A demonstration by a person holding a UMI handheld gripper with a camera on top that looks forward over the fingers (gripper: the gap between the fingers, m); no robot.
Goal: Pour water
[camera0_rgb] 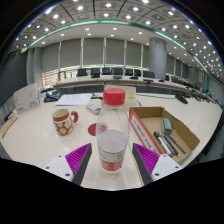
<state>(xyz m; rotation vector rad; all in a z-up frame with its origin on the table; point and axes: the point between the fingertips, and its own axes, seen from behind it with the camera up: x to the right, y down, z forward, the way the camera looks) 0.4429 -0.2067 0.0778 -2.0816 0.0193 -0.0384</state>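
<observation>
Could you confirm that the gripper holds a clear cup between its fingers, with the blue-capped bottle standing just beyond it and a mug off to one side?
Almost: the cap is red, not blue. The gripper view shows the gripper with the clear cup between its fingers, the bottle with its red cap standing just beyond, and the mug off to one side on the table.

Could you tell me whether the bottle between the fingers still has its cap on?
Capped: the red cap sits on the bottle, which stands upright between the tool's fingers.
</observation>
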